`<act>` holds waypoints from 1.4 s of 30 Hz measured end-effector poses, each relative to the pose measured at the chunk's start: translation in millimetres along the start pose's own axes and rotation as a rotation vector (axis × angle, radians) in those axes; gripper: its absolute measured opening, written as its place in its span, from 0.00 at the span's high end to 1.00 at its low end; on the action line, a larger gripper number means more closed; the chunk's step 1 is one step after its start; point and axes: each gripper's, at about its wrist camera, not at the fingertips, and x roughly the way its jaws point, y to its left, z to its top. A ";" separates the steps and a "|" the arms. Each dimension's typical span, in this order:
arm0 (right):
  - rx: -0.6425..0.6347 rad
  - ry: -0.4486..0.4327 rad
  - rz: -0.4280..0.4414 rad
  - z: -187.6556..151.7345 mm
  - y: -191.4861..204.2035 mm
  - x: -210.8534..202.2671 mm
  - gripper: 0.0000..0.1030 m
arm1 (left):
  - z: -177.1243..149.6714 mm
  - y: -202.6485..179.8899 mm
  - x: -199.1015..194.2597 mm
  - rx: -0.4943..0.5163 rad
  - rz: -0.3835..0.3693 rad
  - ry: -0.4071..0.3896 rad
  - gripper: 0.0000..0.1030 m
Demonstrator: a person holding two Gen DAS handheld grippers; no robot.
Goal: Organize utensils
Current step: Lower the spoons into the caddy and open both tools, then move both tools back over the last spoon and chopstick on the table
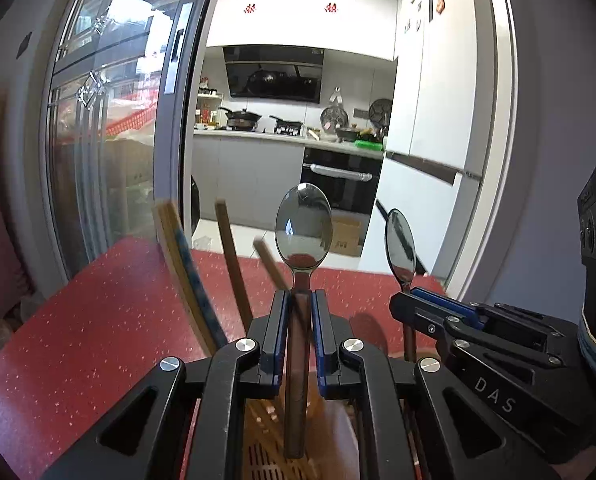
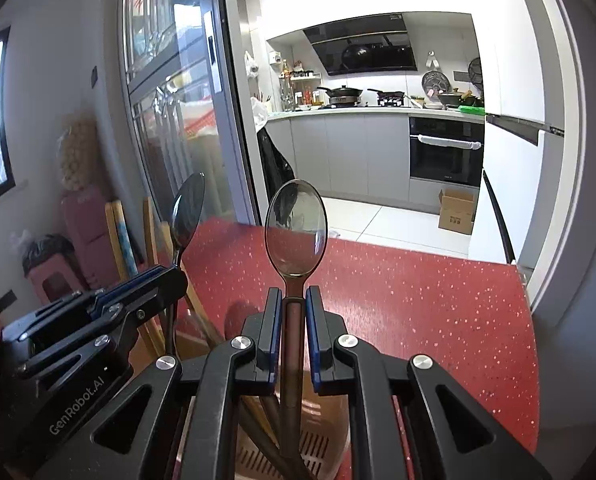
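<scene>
Overlooking red speckled table (image 2: pixel 418 300) | kitchen (image 2: pixel 378 120) beyond glass door (image 2: pixel 170 100)

Black hand-held gripper (image 1: pixel 300 296), blue pads, silver screws

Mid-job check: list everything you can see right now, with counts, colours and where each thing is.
spoons: 2, dark smoky see-through bowls, brown handles, one clamped upright in each tongs above the holder; second
chopsticks: several, wooden, blurred, leaning out of the holder at left
holder: 1, orange-brown, slotted, below the tongs
table: 1, red with speckles
glass door: 1, grey frame, left
kitchen: behind, white and grey, oven, pans on hob
box: 1, cardboard, kitchen floor
left tongs: black, blue pads, shut on a spoon
right tongs: black, blue pads, shut on a spoon
</scene>
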 end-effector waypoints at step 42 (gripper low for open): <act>0.120 0.124 0.012 -35.0 12.3 -69.1 0.59 | -31.7 20.2 -67.3 0.053 0.054 0.166 0.60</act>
